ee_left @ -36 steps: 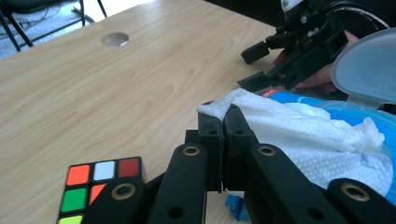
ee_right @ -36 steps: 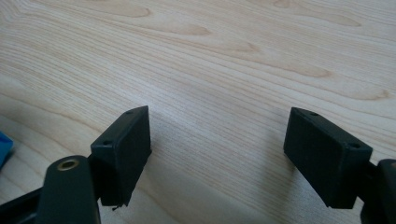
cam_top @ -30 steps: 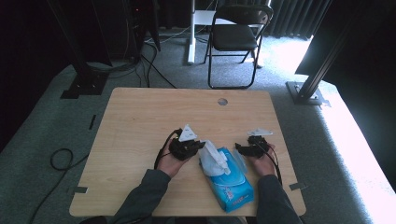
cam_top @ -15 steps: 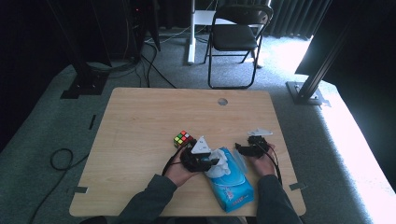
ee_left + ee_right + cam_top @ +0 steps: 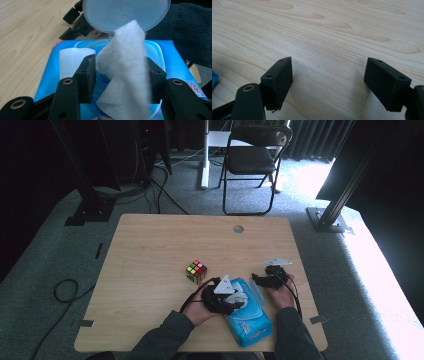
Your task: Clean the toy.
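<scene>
Puzzle cube (image 5: 196, 271) just beside left gripper (image 5: 231, 301), touching nothing

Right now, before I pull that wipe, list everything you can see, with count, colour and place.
wipes pack: one, blue, table's near edge, lid flipped open
wipe: one, white, sticking up from the pack's opening
puzzle cube: one, multicoloured, left of the pack
table: one, light wood
folding chair: one, black, beyond the table
left gripper: black, jaws either side of the wipe
right gripper: black, open above bare table
</scene>
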{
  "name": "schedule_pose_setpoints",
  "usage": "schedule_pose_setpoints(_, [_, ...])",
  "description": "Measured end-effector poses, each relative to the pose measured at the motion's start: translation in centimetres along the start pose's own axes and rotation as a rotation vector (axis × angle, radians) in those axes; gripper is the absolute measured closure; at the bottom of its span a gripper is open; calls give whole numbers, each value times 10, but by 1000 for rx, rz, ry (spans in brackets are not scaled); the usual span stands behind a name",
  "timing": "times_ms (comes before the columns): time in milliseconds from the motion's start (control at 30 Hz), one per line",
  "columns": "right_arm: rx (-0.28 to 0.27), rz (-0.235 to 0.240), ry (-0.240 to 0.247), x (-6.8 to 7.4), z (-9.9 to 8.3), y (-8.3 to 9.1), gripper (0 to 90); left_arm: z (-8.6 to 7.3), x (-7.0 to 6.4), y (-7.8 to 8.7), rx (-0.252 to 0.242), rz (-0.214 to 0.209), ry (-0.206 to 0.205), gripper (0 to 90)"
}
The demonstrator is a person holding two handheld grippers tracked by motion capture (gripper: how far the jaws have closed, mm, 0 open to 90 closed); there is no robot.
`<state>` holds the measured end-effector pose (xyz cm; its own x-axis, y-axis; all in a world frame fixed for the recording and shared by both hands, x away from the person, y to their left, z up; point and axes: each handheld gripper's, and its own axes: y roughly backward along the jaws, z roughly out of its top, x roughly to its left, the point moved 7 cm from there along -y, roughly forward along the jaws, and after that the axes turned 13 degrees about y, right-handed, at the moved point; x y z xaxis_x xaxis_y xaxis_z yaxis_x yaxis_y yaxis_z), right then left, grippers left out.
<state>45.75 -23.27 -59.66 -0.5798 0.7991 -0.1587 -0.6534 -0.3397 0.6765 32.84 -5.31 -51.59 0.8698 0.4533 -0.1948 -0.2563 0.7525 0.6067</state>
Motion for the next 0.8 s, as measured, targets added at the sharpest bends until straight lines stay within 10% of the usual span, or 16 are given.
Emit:
schedule_pose_setpoints(400, [0,0,0,0,0,0,227,-6,-3,-9,27,82,-82,740])
schedule_pose_setpoints(800, [0,0,0,0,0,0,226,0,13,9,-20,102,-41,820])
